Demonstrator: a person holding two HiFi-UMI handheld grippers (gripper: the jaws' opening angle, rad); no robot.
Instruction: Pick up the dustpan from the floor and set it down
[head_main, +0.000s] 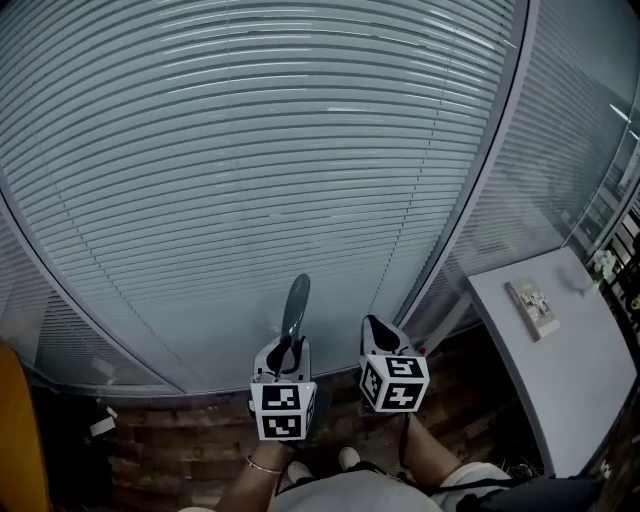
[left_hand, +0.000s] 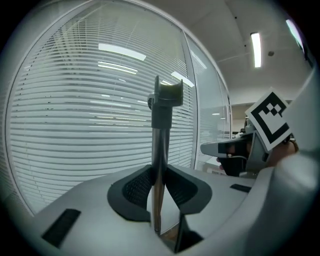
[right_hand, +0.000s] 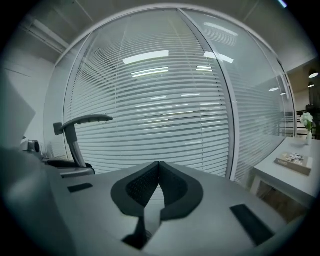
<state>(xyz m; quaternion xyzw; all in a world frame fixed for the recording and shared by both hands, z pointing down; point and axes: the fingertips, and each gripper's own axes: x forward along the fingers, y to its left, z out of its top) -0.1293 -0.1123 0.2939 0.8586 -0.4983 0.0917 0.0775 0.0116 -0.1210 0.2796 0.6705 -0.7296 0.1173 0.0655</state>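
Our left gripper (left_hand: 159, 170) clamps the upright dustpan handle (left_hand: 161, 117); to its right, our right gripper (right_hand: 159, 167) is closed and empty.

The handle (left_hand: 159, 150) at centre frame has a shaft of polished-looking metal, glossy with streaked reflections; its cap (left_hand: 167, 95) is matt grey plastic. The left gripper (left_hand: 159, 169) and right gripper (right_hand: 159, 165) have smooth, matt grey plastic shells, and their pads (right_hand: 142, 186) are black, finely ribbed and rubbery-looking. The blinds (head_main: 250, 150) are smooth slats with a faint sheen. Along the bottom, the floor (head_main: 190, 440) looks like brown wood planks. The table (head_main: 570, 360) at right is smooth, matt white.
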